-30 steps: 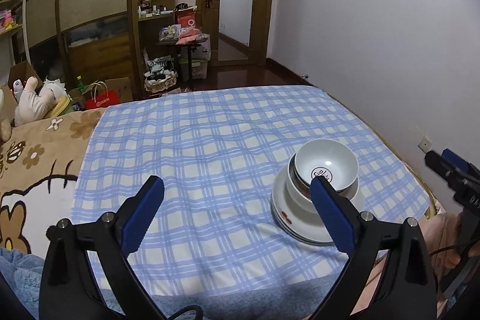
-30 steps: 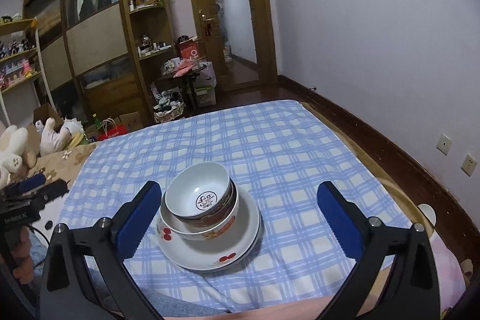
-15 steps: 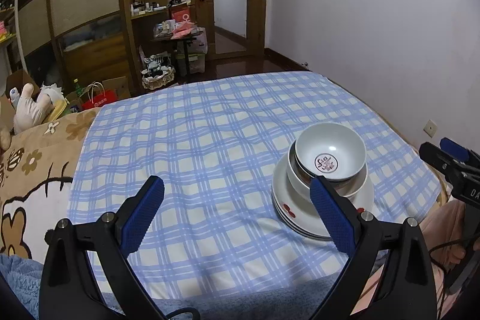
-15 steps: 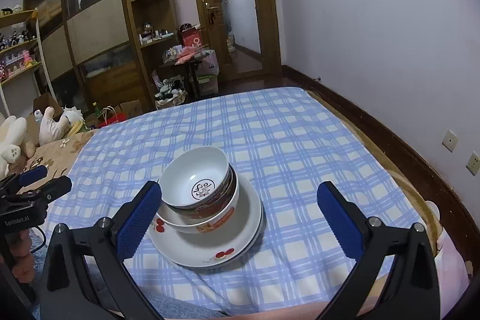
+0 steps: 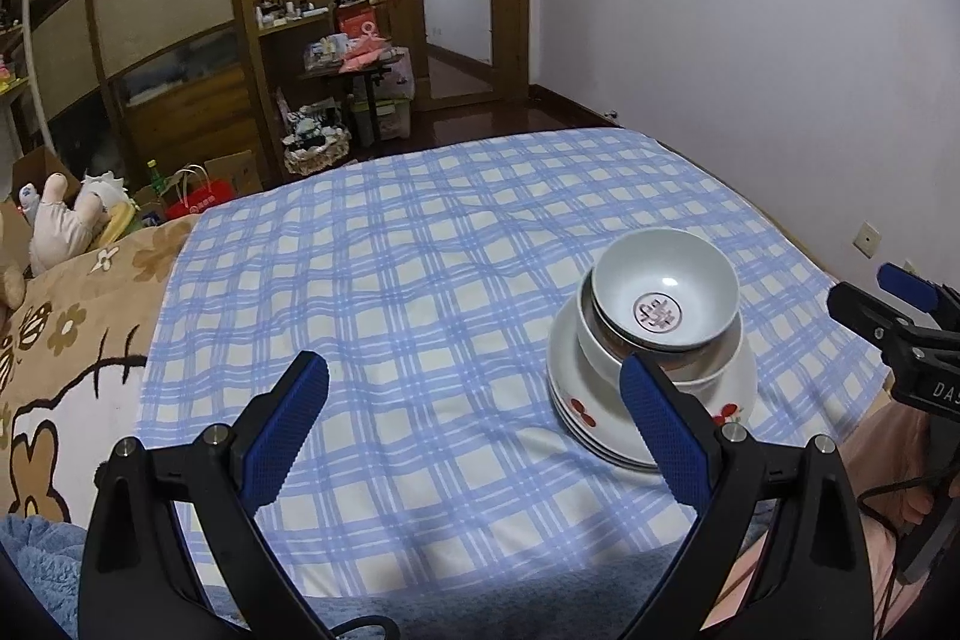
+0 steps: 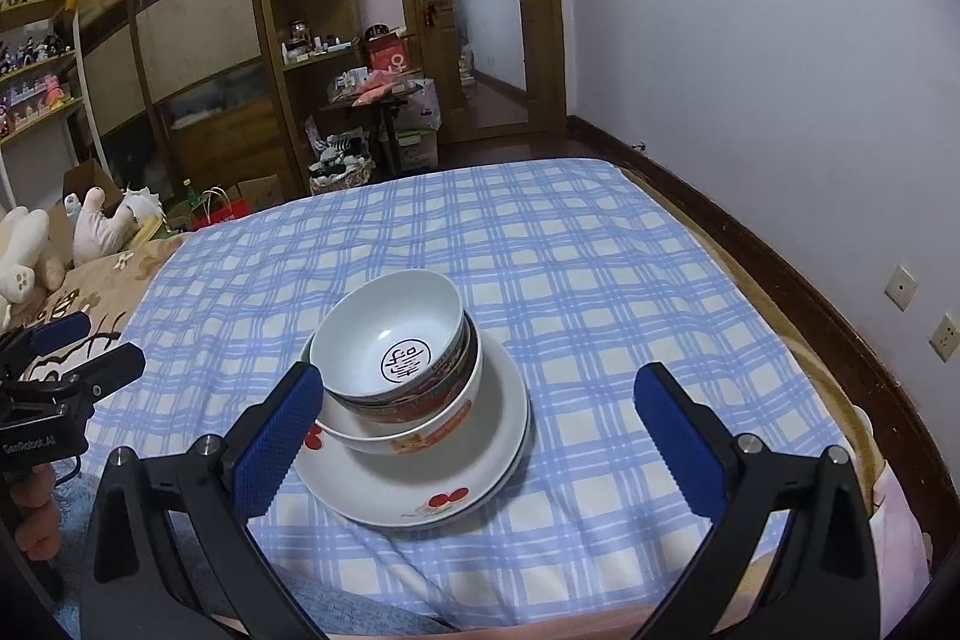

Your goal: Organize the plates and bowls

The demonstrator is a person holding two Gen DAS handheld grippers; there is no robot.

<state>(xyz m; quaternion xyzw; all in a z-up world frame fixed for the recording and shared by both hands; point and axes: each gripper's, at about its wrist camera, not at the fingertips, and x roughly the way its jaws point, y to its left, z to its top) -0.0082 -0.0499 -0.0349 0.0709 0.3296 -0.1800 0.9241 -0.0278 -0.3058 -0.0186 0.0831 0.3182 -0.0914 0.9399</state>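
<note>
1. The left gripper is spread wide, with nothing between its blue pads. It hangs over the checked cloth.
2. The right gripper is also wide open and holds nothing. Its left pad sits in front of the near-left edge of the plates; whether it touches them cannot be told.
3. The dishes form one stack on the cloth: plates at the bottom, a wider white bowl on them, and a small bowl with a round mark inside on top, tilted a little.
4. The left wrist view shows the stack off to the right of that gripper, partly hidden by its right pad. It also shows several plate rims layered at the edge.
5. The right wrist view shows the red and brown band on the outside of the nested bowls, and the fruit print on the plate.
6. Each view catches the other gripper at its edge: the right one beyond the stack, the left one over the brown blanket.
7. Behind the bed are wooden shelves, a door and soft toys.
</note>
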